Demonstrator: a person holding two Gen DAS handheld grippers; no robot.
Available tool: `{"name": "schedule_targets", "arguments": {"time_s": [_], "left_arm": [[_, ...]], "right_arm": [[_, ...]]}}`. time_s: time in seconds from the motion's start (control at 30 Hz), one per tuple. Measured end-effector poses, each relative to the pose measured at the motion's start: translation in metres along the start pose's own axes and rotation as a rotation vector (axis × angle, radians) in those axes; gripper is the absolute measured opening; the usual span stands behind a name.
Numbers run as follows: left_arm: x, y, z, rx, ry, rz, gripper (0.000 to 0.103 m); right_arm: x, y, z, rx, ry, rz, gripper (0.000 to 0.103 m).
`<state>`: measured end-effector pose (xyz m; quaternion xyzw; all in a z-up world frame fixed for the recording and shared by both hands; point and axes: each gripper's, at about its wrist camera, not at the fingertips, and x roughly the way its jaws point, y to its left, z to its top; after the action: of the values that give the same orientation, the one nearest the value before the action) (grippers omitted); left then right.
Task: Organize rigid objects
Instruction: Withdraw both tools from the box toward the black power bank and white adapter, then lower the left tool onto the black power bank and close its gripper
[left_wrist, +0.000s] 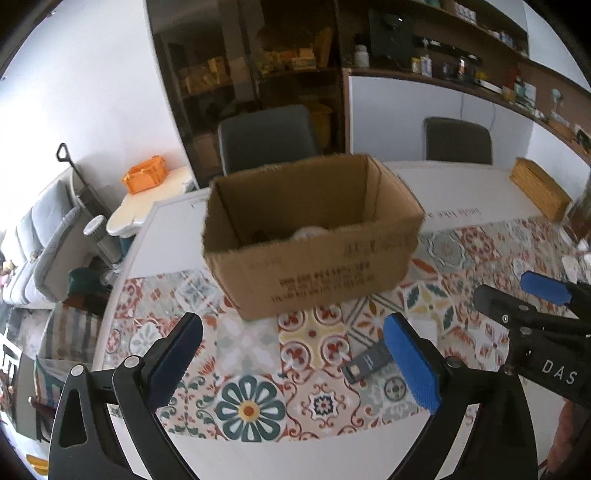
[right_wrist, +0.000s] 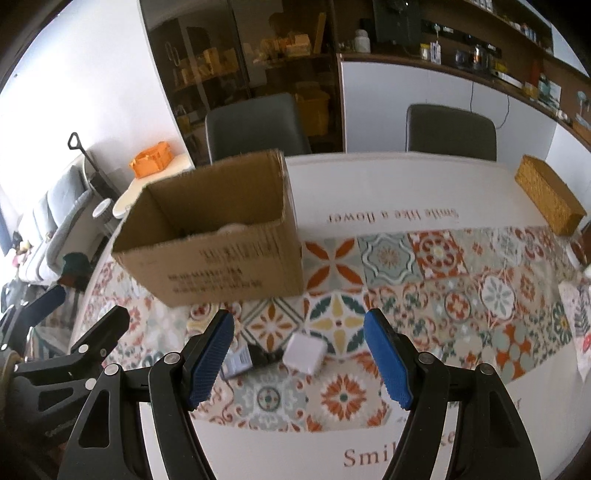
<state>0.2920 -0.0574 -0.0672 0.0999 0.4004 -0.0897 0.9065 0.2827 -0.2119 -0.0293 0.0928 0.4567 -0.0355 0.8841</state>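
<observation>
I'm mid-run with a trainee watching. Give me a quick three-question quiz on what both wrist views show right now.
1. True or false: the cardboard box is closed with its flaps taped down.
2. Which thing lies nearest ahead of the right gripper? A) the wicker basket B) the white square block C) the orange crate
3. Fill in: neither the left gripper nor the right one holds anything; both are ____.

Key: 1 false, the box is open at the top with something pale inside. 2 B, the block lies on the patterned tablecloth beside a small dark object. 3 open.
</observation>
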Motion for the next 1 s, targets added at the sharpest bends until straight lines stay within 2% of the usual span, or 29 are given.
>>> {"name": "schedule_targets", "arguments": {"time_s": [0.17, 0.4, 0.7, 1.0], "left_arm": [[0.007, -0.010, -0.019, 0.047, 0.022, -0.030, 0.100], [0.026, -0.023, -0.039, 0.110, 0.062, -0.082, 0.100], [0.064, -0.038, -0.055, 0.172, 0.108, -0.174, 0.099], [0.105, -0.063, -0.057, 0.288, 0.154, -0.217, 0.096]], "right_arm": [[0.000, -0.005, -0.022, 0.018, 0.017, 0.002, 0.073], [0.000, -0.007, -0.049, 0.019, 0.022, -0.061, 0.073], [0.027, -0.017, -0.068, 0.067, 0.115, -0.065, 0.073], [0.057, -0.028, -0.083, 0.118, 0.191, -0.077, 0.073]]}}
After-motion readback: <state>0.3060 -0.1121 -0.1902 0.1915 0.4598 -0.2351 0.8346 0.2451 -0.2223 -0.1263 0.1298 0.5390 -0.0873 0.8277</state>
